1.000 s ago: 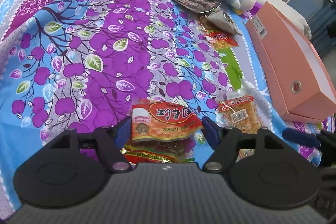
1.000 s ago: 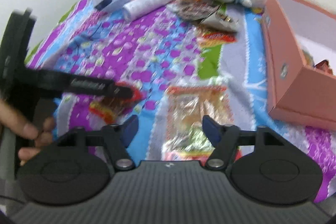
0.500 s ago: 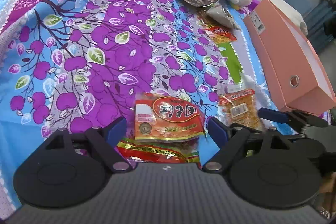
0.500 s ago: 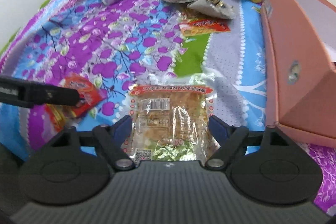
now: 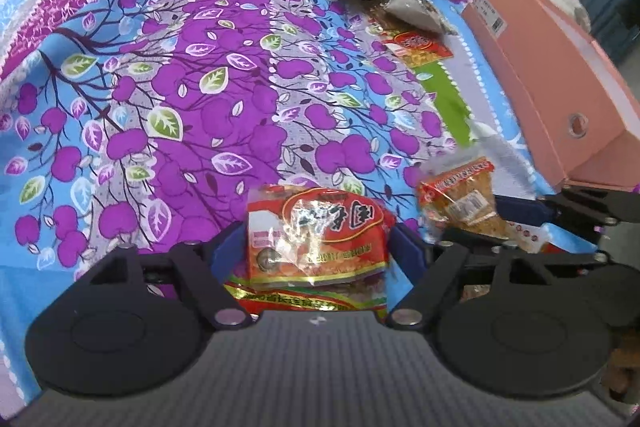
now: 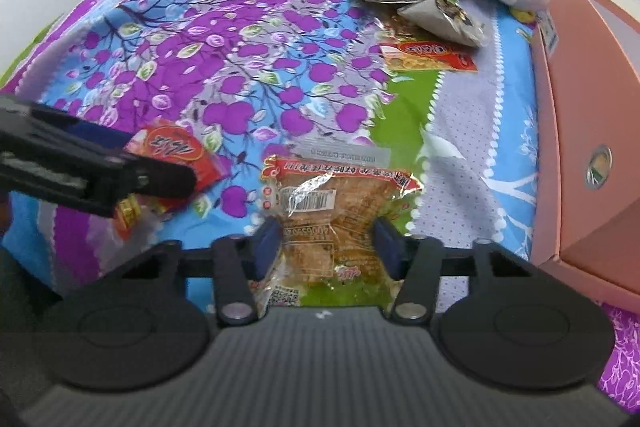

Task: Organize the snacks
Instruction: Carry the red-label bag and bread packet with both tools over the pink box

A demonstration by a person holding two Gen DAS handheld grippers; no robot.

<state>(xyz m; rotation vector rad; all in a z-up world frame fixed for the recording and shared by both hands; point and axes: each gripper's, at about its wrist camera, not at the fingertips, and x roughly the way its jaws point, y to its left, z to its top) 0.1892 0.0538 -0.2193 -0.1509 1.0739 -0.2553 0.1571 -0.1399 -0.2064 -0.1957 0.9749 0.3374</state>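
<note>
Right wrist view alone shows the barcode on the clear snack pack [image 6: 326,223] its fingers [image 6: 267,247] clamp.

The light was bright and soft, with faint shadows. Shiny glare sat on the red snack bag [image 5: 316,239]. Edges bent round, and the pink box [image 5: 560,75] at 3 o'clock looked blurry.

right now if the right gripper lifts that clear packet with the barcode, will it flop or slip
The clear packet is thin crinkled film, so its free end probably droops. Glossy glare suggests it may slide between the right gripper's pads. It looks light; the filling may crush if squeezed hard.
</note>
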